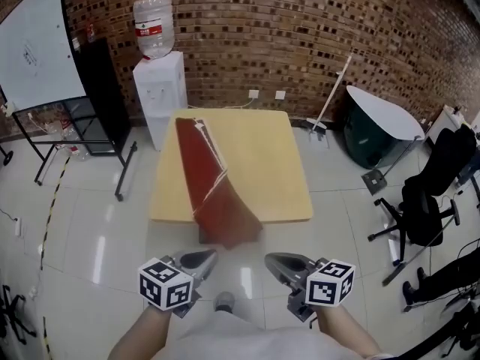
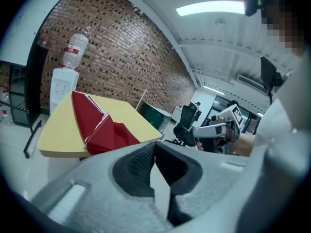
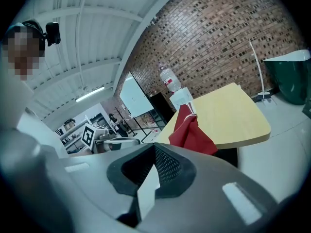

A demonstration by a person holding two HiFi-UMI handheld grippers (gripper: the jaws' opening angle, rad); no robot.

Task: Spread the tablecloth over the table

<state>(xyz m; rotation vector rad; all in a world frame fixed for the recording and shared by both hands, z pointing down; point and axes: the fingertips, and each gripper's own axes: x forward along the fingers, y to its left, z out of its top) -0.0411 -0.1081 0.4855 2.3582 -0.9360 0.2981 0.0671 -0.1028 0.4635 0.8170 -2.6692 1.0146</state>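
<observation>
Red tablecloth [image 1: 214,190] lies bunched on the bench [image 1: 270,163], near end drooping off: soft, light, probably limp. Left gripper [image 1: 204,259] and right gripper [image 1: 276,262] are pressed together, empty; best pinch the hanging edge at 2 spots

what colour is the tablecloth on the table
Dark red with a thin white edge; clearest in the head view.

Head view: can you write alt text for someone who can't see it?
A red tablecloth lies bunched in a strip on the left of a square table, its near end drooping over the edge. The left gripper and right gripper, both shut and empty, point at it from short of the table.
</observation>
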